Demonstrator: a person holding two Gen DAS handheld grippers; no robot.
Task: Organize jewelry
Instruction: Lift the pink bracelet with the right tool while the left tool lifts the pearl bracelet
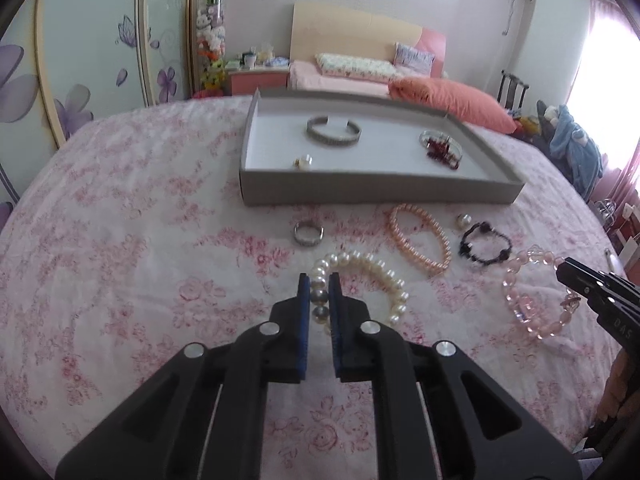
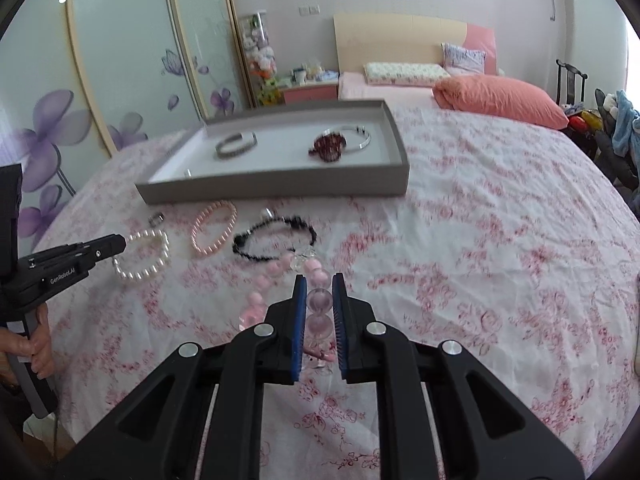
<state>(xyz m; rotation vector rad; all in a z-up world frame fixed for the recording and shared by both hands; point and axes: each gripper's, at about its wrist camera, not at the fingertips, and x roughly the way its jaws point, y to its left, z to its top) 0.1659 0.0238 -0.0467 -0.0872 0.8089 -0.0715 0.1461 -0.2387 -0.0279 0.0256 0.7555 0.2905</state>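
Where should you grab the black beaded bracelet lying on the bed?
Probably from above, pinching one side of the black beaded bracelet across its thin strand. It lies flat as an open loop on the floral bedspread, so one finger can drop inside the ring and one outside.

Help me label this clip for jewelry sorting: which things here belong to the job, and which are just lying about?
Job:
- white pearl bracelet, in left gripper
- pink bead bracelet, in right gripper
- peach pearl bracelet
- black bead bracelet
- silver ring
- grey tray

Lying about:
- orange pillow
- nightstand
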